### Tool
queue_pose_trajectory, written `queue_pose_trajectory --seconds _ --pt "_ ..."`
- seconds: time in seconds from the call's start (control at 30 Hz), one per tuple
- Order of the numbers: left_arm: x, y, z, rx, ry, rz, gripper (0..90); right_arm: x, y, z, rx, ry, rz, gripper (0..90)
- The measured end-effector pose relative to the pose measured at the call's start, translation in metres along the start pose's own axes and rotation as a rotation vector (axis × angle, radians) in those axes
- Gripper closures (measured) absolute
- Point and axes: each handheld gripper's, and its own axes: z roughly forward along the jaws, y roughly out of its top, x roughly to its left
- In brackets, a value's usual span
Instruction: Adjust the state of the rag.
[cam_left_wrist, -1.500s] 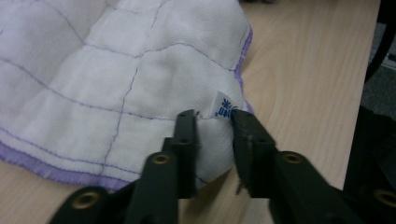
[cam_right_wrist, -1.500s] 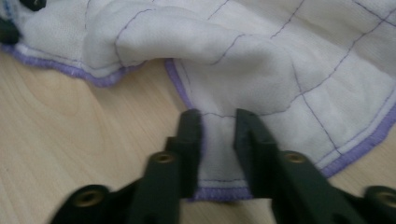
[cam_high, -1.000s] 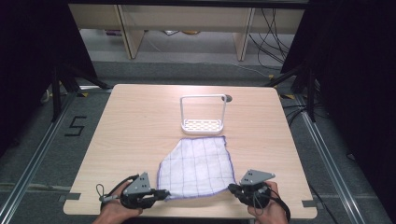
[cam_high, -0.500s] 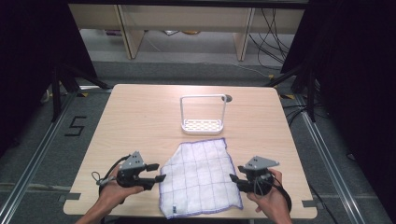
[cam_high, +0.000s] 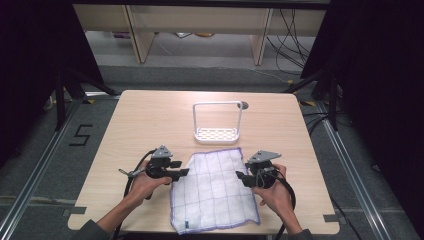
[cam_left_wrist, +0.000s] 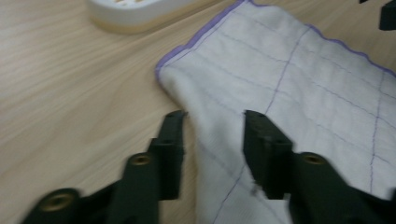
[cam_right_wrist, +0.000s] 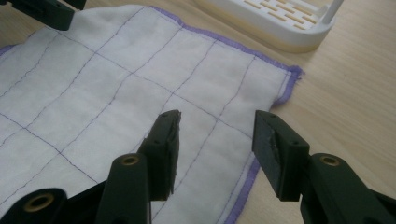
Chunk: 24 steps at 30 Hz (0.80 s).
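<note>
Left gripper view: left gripper (cam_left_wrist: 212, 122) jaws spread, nothing held, straddling the left edge of the cloth (cam_left_wrist: 299, 88) near its far corner. Right gripper (cam_right_wrist: 217, 123) also released, jaws apart over the cloth's right hem, one jaw above fabric, the other about at the purple border. In the high view the cloth (cam_high: 215, 190) lies flat on the table (cam_high: 145, 115) between the left gripper (cam_high: 181, 173) and right gripper (cam_high: 241, 177), near edge at the table's front. Likely light, soft, limp, will sag and fold when lifted; best pinch the stitched hem at corners. White rack (cam_high: 218, 123) sits just beyond the far hem, close. Open tabletop left, right and behind the rack for moving.
</note>
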Motion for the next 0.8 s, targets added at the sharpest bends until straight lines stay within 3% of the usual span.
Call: queue_pose_trajectory --seconds 0.03,0.07,0.1,0.13,0.2,0.27,0.33,0.43,0.53,0.57,0.7,0.8 --pt "-0.004 0.003 0.000 0.012 0.010 0.052 70.6 0.000 -0.001 -0.002 0.003 -0.001 0.023 52.2" --pt "-0.011 0.006 0.001 0.011 0.027 0.097 80.2 -0.003 -0.002 -0.002 -0.010 -0.006 0.009 52.2" --pt "-0.018 0.010 0.001 0.002 0.024 0.124 86.8 -0.005 -0.003 -0.003 -0.013 -0.009 0.015 52.2" --pt "-0.027 0.013 0.002 -0.008 0.012 0.138 88.1 -0.007 -0.004 -0.004 -0.018 -0.012 0.024 52.3" --pt "-0.040 0.017 0.005 0.006 0.015 0.205 88.6 -0.010 -0.006 -0.006 -0.016 -0.010 0.053 52.3" --pt "-0.056 0.018 0.012 -0.010 -0.019 0.213 88.6 -0.013 -0.008 -0.005 -0.030 -0.013 0.035 52.4" --pt "-0.070 0.017 0.017 0.009 -0.054 0.239 88.4 -0.014 -0.008 -0.005 -0.033 -0.012 0.038 52.4" --pt "-0.085 0.012 0.026 0.057 -0.070 0.297 85.5 -0.013 -0.008 -0.005 -0.031 -0.012 0.034 52.4" --pt "-0.092 0.007 0.030 0.064 -0.151 0.254 68.4 -0.011 -0.009 -0.005 -0.024 -0.011 0.039 52.2" --pt "-0.092 0.008 0.027 0.063 -0.154 0.247 61.4 -0.010 -0.010 -0.005 -0.012 -0.007 0.052 51.9" --pt "-0.073 0.020 0.002 -0.032 -0.123 0.178 51.7 -0.012 -0.012 -0.004 -0.016 -0.010 0.049 50.8" --pt "-0.046 0.026 -0.012 -0.059 -0.039 0.121 50.2 -0.012 -0.011 -0.003 -0.020 -0.022 0.058 49.4"
